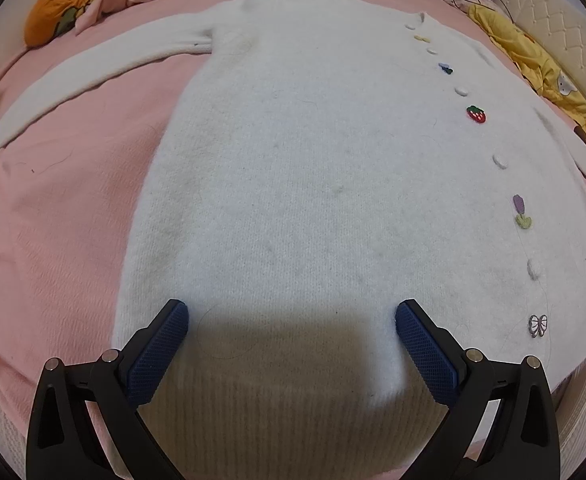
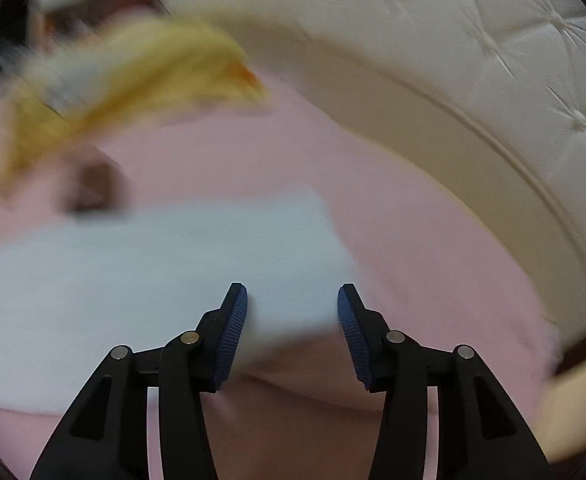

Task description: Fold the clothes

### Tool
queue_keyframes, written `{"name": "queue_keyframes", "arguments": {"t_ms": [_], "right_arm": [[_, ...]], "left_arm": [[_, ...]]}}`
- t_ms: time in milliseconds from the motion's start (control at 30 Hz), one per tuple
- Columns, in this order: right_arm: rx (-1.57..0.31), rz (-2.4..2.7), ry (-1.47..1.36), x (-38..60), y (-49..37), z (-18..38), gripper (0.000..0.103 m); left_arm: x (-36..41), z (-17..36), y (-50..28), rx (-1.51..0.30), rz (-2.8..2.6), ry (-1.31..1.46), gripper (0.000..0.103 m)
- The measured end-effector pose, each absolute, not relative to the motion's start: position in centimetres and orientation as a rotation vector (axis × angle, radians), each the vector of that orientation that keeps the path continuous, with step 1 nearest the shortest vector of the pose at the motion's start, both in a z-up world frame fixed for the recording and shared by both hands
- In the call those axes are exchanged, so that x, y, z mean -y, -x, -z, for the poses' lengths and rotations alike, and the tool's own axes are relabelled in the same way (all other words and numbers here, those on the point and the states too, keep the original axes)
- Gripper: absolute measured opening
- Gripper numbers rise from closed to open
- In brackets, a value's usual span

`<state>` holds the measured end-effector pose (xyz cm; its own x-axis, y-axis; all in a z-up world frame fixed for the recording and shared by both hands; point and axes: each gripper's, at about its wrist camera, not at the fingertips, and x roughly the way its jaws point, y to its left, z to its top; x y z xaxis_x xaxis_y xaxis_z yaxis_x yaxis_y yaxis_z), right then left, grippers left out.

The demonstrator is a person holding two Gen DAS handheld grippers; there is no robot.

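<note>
Left gripper fingers spread over white cardigan, right gripper released above sleeve.

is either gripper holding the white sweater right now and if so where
Neither. The left gripper is open above the white sweater's hem; the right gripper is open over its sleeve end.

Left wrist view: steeply downward, close above the hem of the fluffy white knitted cardigan, facing along it to the collar. Right wrist view: blurred, angled down less steeply, low over the cardigan's sleeve end, facing the cream tufted headboard. Both share cardigan, pink bedsheet, yellow crumpled garment.
</note>
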<state>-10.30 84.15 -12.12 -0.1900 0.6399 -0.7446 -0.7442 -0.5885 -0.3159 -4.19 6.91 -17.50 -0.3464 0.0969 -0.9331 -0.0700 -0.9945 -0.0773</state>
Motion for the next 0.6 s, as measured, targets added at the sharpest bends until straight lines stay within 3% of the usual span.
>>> {"name": "queue_keyframes", "arguments": {"t_ms": [100,267,500,600], "right_arm": [[-0.219,-1.938,0.959,-82.4,8.3,9.3,0.048],[-0.069,-2.230,0.928,-70.8,7.2,3.4,0.049],[-0.300,-2.543,1.151,-50.2,3.4,0.4,0.049],[-0.268,-2.550,1.280,-43.0,1.7,1.5,0.049]], "left_arm": [[-7.1,17.4,4.3,0.034,-2.497,1.735,0.103],[-7.0,17.2,4.4,0.022,-2.498,1.732,0.103],[-6.9,15.9,4.2,-0.004,-2.537,1.692,0.103],[-6.6,14.6,3.4,0.013,-2.577,1.645,0.103]]}}
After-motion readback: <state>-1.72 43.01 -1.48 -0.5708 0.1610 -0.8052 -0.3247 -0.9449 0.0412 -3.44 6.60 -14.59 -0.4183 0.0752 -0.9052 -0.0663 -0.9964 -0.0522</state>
